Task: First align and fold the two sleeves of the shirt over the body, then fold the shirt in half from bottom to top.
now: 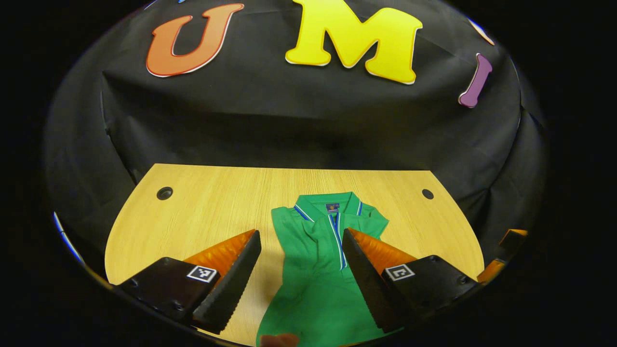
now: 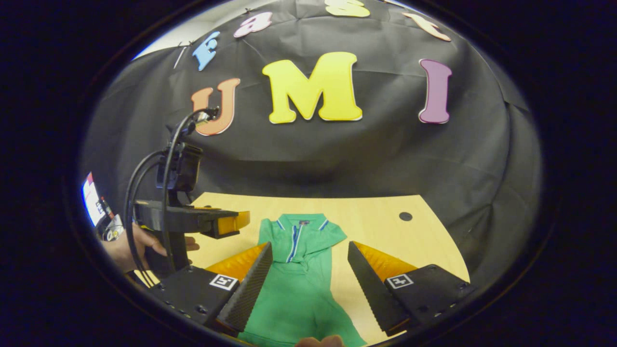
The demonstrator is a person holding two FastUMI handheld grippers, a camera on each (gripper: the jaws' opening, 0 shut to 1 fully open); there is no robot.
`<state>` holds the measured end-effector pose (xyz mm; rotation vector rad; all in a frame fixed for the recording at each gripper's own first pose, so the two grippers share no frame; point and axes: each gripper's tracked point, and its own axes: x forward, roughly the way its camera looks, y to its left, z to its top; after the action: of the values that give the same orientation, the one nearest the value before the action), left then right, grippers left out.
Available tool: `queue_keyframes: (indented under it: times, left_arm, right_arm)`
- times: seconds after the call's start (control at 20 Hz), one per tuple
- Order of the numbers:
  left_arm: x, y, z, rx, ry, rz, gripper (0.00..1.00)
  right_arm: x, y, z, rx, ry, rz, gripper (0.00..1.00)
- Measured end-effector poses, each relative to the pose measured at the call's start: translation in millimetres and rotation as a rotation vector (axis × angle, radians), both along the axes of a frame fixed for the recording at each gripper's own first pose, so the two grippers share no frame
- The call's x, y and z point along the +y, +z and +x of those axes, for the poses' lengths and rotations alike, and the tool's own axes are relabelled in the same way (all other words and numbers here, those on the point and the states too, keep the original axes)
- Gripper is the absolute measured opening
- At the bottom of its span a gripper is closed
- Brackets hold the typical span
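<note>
Left gripper (image 1: 302, 250): fingers spread wide apart, nothing clamped, raised above the shirt (image 1: 320, 270) with one finger over bare table to the shirt's side and the other over the shirt's opposite edge. Right gripper (image 2: 308, 262): fingers likewise spread wide apart, nothing clamped, raised above the shirt (image 2: 299, 284), one finger overlapping the shirt's edge and the other over bare wood beside the shirt. In the right gripper view, left gripper (image 2: 236, 222) seen farther off, level and raised beside the shirt's collar end, held by a hand (image 2: 140, 246) with black cables (image 2: 144, 193) looping from the unit; finger spacing there not discernible. Shirt: green, short placket with blue and white stripes, collar (image 1: 328, 205) at the far end toward the booth wall, body lying lengthwise toward the cameras. Sleeves folded in over the body, giving a narrow shape, slightly flared at the near hem. Small label inside the collar, too small to make out. Table (image 1: 202, 202): light wood grain, shirt roughly central on it, a round dark hole (image 1: 164, 193) near the far corner to one side of the shirt and another round hole (image 1: 427, 193) near the far corner to the other side. Skin-toned blur, probably a fingertip, at the near hem of the shirt.
</note>
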<state>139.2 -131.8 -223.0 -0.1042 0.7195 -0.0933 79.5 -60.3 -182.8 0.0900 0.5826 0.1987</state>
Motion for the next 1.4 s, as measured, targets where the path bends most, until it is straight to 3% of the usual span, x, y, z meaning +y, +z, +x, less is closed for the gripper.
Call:
queue_keyframes:
  times: [0.3,0.55,0.6,0.65,1.05,1.25,1.4]
  left_arm:
    - [30.0,39.1,-61.9,-0.121,0.047,0.02,1.0]
    - [49.1,30.8,-126.8,-0.139,0.067,0.023,1.0]
    - [51.7,23.6,-142.3,-0.121,0.061,0.03,1.0]
    - [56.4,14.6,-156.5,-0.1,0.058,0.041,1.0]
    - [61.7,-51.3,-257.2,0.096,0.012,0.032,1.0]
    - [55.6,-86.3,-289.5,0.146,-0.05,0.017,1.0]
    - [60.4,-118.2,-308.4,0.204,-0.037,0.01,1.0]
  right_arm:
    - [-14.2,-6.4,-20.4,-0.005,0.028,-0.053,0.96]
    - [-27.7,-33.5,-56.0,0.047,0.064,-0.091,0.96]
    - [-32.7,-39.7,-64.9,0.062,0.068,-0.101,0.92]
    - [-36.1,-45.6,-73.2,0.077,0.072,-0.109,0.96]
    - [-66.9,-123.4,-143.2,0.233,0.096,-0.191,0.96]
    - [-83.9,-166.0,-177.9,0.329,0.101,-0.203,0.96]
    - [-92.0,-195.7,-192.0,0.382,0.089,-0.198,0.96]
